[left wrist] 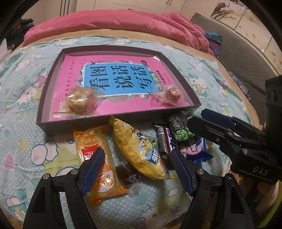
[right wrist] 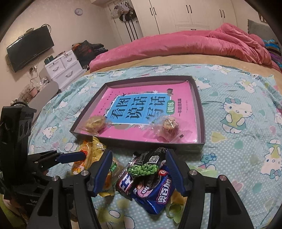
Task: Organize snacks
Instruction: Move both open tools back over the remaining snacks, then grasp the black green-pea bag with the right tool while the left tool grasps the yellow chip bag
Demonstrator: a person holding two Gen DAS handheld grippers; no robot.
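A dark shallow box (left wrist: 44, 98) (right wrist: 199, 98) lies on the bed with a pink book in it. Two clear-wrapped pastries rest on the book, one at the left (left wrist: 79, 100) (right wrist: 96, 123) and one at the right (left wrist: 171, 94) (right wrist: 170, 126). In front of the box lies a loose pile of snacks. My left gripper (left wrist: 137, 169) (right wrist: 84, 155) hovers open over a yellow bag (left wrist: 139, 149), an orange packet (left wrist: 112, 178) and a dark candy (left wrist: 127, 173). My right gripper (right wrist: 139, 169) (left wrist: 197, 118) is open around a green-pea packet (right wrist: 148, 163) (left wrist: 179, 128), a blue cookie pack (right wrist: 155, 195) (left wrist: 195, 149) and a dark bar (right wrist: 124, 185) (left wrist: 164, 141).
The bed has a cartoon-cat sheet (right wrist: 238, 112) with a pink quilt (right wrist: 176, 44) bunched at the far side. Off the bed's left edge stand a white drawer unit (right wrist: 63, 68) and a wall television (right wrist: 30, 49). Wardrobes (right wrist: 185, 14) line the back wall.
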